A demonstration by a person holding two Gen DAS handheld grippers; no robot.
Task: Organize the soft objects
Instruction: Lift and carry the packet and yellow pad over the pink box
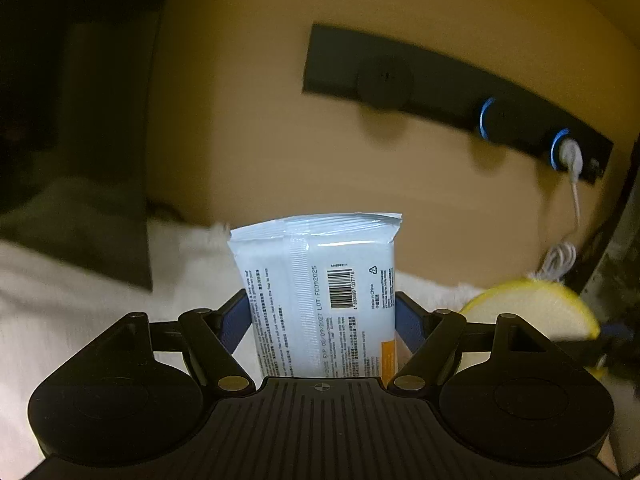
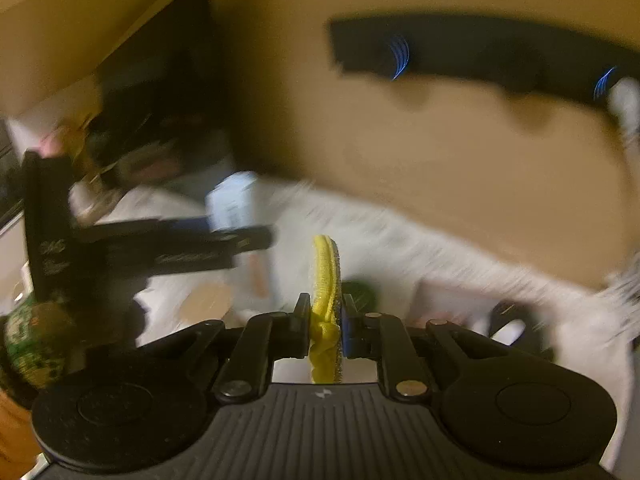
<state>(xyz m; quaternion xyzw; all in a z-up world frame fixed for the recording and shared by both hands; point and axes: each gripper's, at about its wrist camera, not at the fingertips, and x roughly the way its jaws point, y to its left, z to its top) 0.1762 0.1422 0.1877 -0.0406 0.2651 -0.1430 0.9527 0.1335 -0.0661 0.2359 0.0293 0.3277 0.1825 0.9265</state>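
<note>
While the left claw clamps a wipes pack upright between its fingers, the pack juts forward. The right claw pinches a yellow sponge edge-on.

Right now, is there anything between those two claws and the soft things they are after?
No. The left gripper already has its jaws closed on the pack of wipes, and the right gripper pinches the yellow sponge edge-on. Nothing sits between jaws and item. Where they go next is not visible.
</note>
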